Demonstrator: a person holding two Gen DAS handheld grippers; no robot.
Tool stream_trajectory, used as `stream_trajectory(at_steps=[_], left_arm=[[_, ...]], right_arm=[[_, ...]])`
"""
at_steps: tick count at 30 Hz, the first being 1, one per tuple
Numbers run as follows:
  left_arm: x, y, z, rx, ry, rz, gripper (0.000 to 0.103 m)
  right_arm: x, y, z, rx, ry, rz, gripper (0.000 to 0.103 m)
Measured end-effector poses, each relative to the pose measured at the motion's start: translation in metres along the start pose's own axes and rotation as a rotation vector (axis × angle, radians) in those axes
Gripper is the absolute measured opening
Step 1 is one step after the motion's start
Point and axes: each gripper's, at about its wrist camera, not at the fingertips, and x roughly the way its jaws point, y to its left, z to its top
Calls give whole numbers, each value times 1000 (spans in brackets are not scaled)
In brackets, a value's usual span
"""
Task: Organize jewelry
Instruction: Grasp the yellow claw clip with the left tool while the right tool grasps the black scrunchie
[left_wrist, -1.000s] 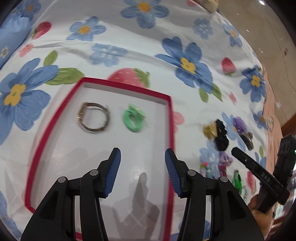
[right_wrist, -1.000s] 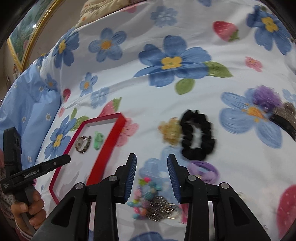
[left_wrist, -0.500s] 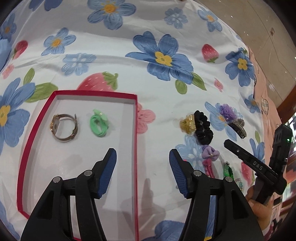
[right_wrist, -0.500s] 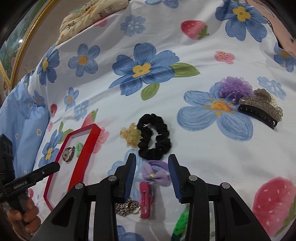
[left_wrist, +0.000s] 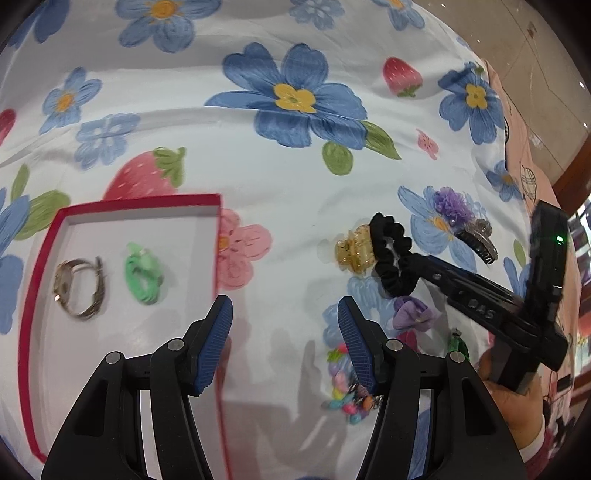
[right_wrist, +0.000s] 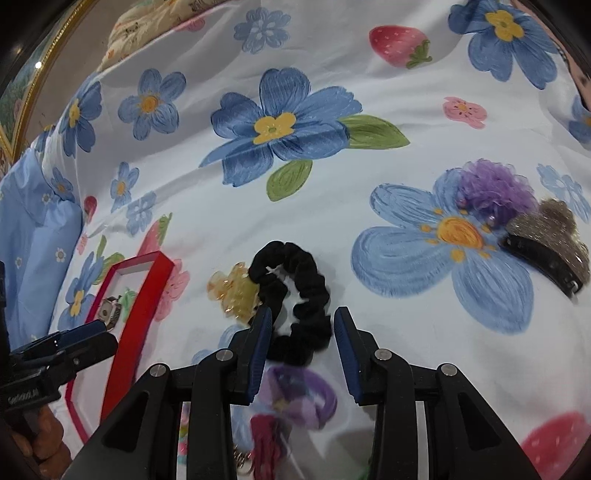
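My right gripper (right_wrist: 303, 325) is straddling the scrunchie (right_wrist: 295, 295), jaws apart. My left gripper (left_wrist: 284, 317) is hovering, jaws apart, beside the tray (left_wrist: 218, 236).

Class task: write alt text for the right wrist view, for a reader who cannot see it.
The open right tool hovers with its two blue-padded fingers either side of a black scrunchie lying on a flower-print cloth. An amber claw clip lies touching the scrunchie's left side, and a red tray sits further left.
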Motion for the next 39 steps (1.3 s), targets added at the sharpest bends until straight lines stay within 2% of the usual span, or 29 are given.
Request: stream_trajectory(at_steps=[4, 5, 6, 9, 19, 20, 21, 22, 23, 24, 31, 39], left_arm=[[13, -15, 9, 29, 13, -7, 61], [17, -19, 11, 37, 18, -10, 62], [21, -23, 14, 45, 22, -12, 62], [35, -33, 21, 64, 35, -13, 62], [82, -56, 36, 81, 77, -7, 62], [86, -58, 36, 87, 79, -2, 61], [88, -59, 36, 90, 80, 3, 53], [91, -60, 36, 95, 87, 4, 40], [93, -60, 35, 94, 96, -3, 33], [94, -60, 35, 90, 100, -7, 30], [68, -51, 34, 70, 46, -34, 28], [23, -34, 21, 51, -3, -38, 28]], right_arm=[[18, -7, 3, 1, 38, -2, 33], [21, -9, 3, 2, 46, 2, 29], [22, -9, 2, -2, 48, 1, 17], [16, -11, 2, -13, 34, 3, 11], [-33, -42, 7, 87, -67, 30, 10], [-34, -42, 7, 92, -70, 35, 10], [-36, -42, 8, 94, -73, 39, 10], [-38, -42, 8, 96, -76, 44, 10], [-39, -41, 8, 97, -78, 48, 10], [-39, -41, 8, 97, -80, 51, 10], [-44, -32, 4, 91, -84, 80, 10], [-51, -4, 0, 60, -85, 133, 10]])
